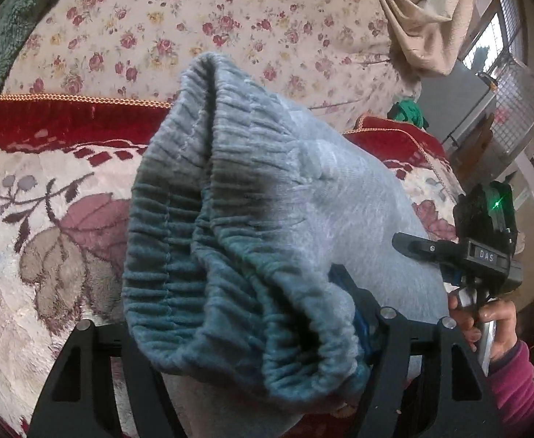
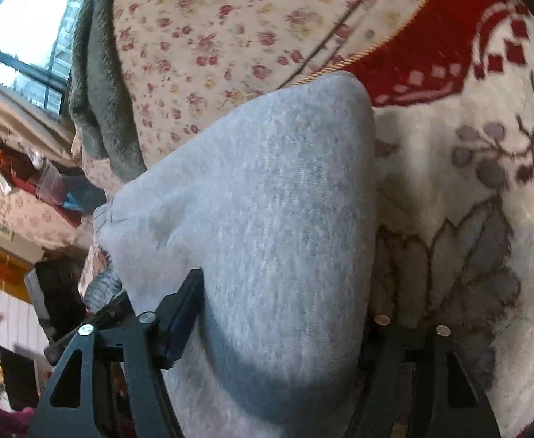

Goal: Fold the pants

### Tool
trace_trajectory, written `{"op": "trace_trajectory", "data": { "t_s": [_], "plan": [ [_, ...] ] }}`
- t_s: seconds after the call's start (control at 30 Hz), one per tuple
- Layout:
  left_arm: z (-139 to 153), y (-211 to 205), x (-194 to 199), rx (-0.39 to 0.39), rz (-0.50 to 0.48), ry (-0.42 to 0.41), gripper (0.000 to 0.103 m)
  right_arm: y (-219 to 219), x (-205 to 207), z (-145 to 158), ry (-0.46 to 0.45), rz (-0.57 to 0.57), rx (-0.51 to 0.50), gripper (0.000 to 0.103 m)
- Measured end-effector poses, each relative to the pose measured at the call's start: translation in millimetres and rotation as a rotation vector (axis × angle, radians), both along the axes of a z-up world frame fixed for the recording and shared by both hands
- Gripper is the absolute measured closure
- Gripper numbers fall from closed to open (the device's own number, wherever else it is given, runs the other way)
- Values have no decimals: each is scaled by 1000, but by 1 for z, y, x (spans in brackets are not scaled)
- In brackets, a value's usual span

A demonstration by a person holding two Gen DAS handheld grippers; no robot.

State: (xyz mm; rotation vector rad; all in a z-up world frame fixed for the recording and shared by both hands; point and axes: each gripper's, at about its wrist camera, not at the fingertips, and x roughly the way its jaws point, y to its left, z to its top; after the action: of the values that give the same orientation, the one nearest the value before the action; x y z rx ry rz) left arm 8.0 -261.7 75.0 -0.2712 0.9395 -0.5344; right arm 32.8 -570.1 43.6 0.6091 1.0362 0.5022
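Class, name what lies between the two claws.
A stretch of the gray pants, running from the left claw to the right claw; the left wrist view shows it.

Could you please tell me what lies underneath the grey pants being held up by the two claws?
Beneath the grey pants lies a patterned plush blanket, red and cream. Whatever sits directly under the fabric is hidden.

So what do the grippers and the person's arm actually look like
Both are black, angular frames with triangular cutouts and silver bolts. In the left wrist view, the right gripper has a block labelled DAS and a green light. The bare hand wears a magenta knit sleeve.
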Motion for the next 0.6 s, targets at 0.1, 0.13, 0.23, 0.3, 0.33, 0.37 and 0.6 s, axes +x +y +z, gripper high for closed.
{"op": "trace_trajectory", "data": {
  "t_s": [0.1,0.13,0.23,0.3,0.33,0.37,0.6],
  "plan": [
    [-1,-2,-1,16,9,-5,23,-3,-4,5,-11,-15,-61,18],
    [-2,-3,-2,24,13,-9,20,-4,-7,9,-17,-22,-88,18],
    [0,-3,-3,63,29,-20,15,-5,-18,28,-51,-76,-200,18],
    [2,-1,-6,86,37,-30,14,-5,-26,40,-76,-121,-279,18],
    [5,0,-10,113,47,-51,12,-4,-30,46,-89,-134,-312,18],
    [9,0,-13,134,55,-74,12,-1,-33,51,-104,-140,-337,18],
    [40,4,-30,187,89,-188,11,35,-59,74,-205,-154,-460,17]
  ]
}}
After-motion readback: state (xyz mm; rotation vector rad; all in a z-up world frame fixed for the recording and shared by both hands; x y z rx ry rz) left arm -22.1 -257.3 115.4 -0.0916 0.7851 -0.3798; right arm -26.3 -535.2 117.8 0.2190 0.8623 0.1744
